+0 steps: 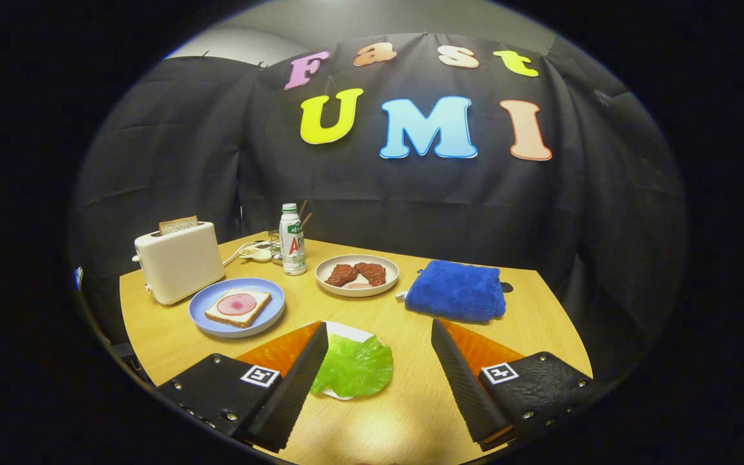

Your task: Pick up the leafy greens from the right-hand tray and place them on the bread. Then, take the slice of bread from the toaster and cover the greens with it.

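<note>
The gripper (380, 330) hangs low in the frame with its fingers spread wide and grasping nothing; the leafy greens (354, 367) lie on a white tray (350, 332) between them, hard against the left finger. At left centre a bread slice topped with ham (237, 305) sits on a blue plate (210, 321) beside the toaster (178, 263), from which another slice (177, 224) pokes up. Beyond the fingers stand a bottle (292, 240), a plate of meat (357, 275) and a folded blue towel (455, 290), none between the greens and the bread.

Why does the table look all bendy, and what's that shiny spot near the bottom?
In the gripper view, the fisheye lens curves the table edges and the wall's folds. Also there, the pale patch between the open jaws of the gripper, just before the leafy greens, is lamp glare on the wood.
</note>
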Demonstrator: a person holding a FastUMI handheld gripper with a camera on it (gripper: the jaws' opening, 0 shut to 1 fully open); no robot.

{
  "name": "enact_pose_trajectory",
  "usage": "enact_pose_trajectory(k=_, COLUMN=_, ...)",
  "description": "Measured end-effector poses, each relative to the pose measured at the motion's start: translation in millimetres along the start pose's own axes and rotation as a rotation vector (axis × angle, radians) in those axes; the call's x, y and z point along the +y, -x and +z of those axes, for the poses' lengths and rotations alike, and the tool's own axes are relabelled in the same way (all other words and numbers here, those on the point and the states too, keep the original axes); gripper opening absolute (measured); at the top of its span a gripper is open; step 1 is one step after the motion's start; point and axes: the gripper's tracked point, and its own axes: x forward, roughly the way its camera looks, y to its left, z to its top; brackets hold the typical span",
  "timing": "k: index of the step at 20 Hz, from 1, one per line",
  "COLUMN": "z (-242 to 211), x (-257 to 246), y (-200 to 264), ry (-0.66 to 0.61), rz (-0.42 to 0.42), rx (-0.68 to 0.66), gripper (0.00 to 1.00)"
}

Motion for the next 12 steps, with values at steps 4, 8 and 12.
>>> enact_pose_trajectory(k=4, z=-15, x=19, y=-16, ry=0.005, rz=0.039, rx=0.037, gripper=0.98)
enact_pose_trajectory(k=8, z=-35, x=40, y=-45, ry=0.008, rz=0.104, rx=0.133, gripper=0.98)
enact_pose_trajectory(k=12, z=-50, x=45, y=-65, ry=0.029, rz=0.119, rx=0.207, gripper=0.98)
